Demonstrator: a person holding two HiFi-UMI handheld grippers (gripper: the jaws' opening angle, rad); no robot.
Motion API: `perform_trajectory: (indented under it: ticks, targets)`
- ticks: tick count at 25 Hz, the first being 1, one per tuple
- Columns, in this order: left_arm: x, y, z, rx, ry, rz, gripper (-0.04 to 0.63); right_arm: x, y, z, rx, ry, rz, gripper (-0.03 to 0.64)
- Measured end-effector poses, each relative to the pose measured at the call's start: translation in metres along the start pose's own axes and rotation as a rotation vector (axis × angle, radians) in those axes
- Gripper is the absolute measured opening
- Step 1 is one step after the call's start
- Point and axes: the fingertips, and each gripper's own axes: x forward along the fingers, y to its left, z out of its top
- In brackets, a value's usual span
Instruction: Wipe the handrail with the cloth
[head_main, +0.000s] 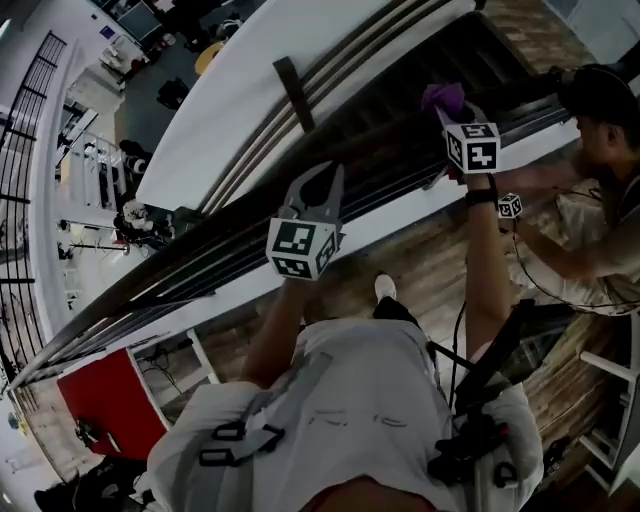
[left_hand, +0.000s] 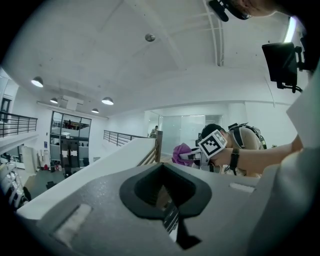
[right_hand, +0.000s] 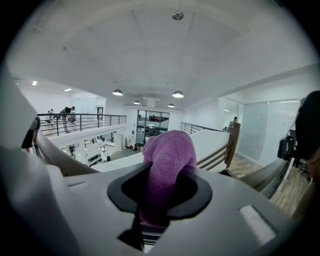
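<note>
A purple cloth (head_main: 443, 97) is pinched in my right gripper (head_main: 452, 108), which is shut on it at the upper right of the head view, over the dark wooden handrail (head_main: 180, 255) that runs diagonally from lower left to upper right. In the right gripper view the cloth (right_hand: 167, 155) bulges up out of the right gripper (right_hand: 160, 195), with the handrail (right_hand: 60, 160) to the left. My left gripper (head_main: 320, 180) hovers over the rail in the middle, shut and holding nothing. The left gripper view shows the left gripper (left_hand: 162, 187), the cloth (left_hand: 181, 152) and the right gripper (left_hand: 192, 155).
Another person (head_main: 600, 150) crouches at the right beside the railing, close to my right gripper. Beyond the rail a white sloped stair wall (head_main: 260, 90) drops to a lower floor. A red cabinet (head_main: 110, 400) stands at the lower left on the wooden floor (head_main: 420, 265).
</note>
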Motion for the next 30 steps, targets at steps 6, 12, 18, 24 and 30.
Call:
perform_trajectory:
  ticks: [6,12,18,24,30]
  targets:
    - [-0.100,0.082,0.011,-0.009,-0.033,0.184,0.002,-0.013,0.194,0.060,-0.049,-0.159,0.226,0.094]
    - [-0.244,0.183,0.000,-0.060,-0.081,0.479,0.002,-0.033,0.421,0.101,-0.130,-0.251,0.580,0.094]
    - [-0.411,0.255,-0.031,-0.139,-0.132,0.807,0.002,-0.073,0.613,0.125,-0.207,-0.301,0.930,0.094]
    - [-0.550,0.289,-0.078,-0.186,-0.143,1.057,0.002,-0.126,0.769,0.110,-0.288,-0.351,1.172,0.094]
    - [-0.653,0.300,-0.127,-0.249,-0.128,1.233,0.002,-0.162,0.893,0.063,-0.434,-0.345,1.323,0.094]
